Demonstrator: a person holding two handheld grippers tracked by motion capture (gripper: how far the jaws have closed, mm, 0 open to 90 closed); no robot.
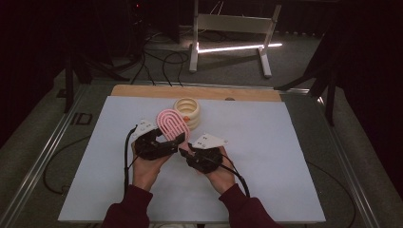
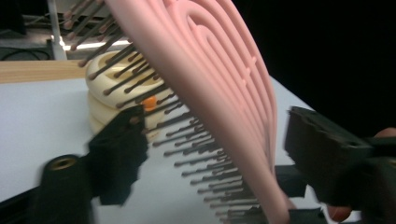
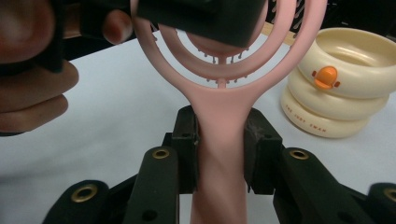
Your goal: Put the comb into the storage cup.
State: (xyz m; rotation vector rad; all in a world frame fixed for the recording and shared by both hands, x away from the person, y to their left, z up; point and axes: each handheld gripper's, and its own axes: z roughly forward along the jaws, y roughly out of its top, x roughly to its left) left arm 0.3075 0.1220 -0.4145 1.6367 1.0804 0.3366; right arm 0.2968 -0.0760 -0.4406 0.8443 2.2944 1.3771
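Holding the pink hairbrush (image 1: 170, 124) up over the middle of the white tabletop (image 1: 266, 156), just in front of the cream stacked-ring toy (image 1: 188, 112) near the top centre of the high view. The right gripper (image 3: 219, 144) has its fingers clamped tight on the handle, low in its own view. The left gripper (image 2: 210, 154) straddles the brush head, one finger (image 2: 119, 149) among the bristles and the other behind the slotted back, still with a gap, so not gripping as far as I can see. Looks to me like a light, stiff plastic thing, fairly slick on the handle, with bendy bristles that give no purchase. I'd say grab the handle or pinch the solid rim of the head, never the bristles.
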